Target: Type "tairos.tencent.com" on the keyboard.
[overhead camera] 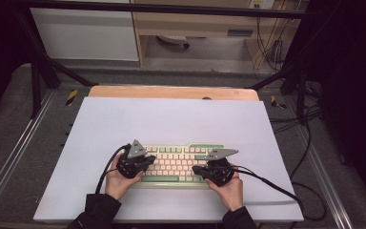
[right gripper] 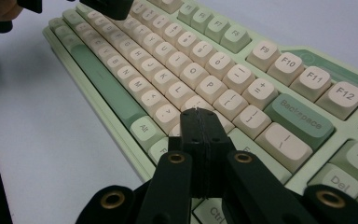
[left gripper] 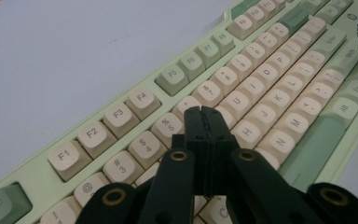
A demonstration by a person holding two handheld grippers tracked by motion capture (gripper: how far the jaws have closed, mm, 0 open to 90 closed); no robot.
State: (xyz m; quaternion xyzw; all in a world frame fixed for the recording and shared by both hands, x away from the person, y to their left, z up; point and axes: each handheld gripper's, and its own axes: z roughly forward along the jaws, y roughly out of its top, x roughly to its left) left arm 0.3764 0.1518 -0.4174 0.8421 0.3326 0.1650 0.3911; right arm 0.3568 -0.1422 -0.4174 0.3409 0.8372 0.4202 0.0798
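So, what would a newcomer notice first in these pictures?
The pale green and cream keyboard near the front edge of the white table. Over its ends hover two black grippers, the left gripper above the number row and the right gripper near Backspace, both with jaws pressed together.
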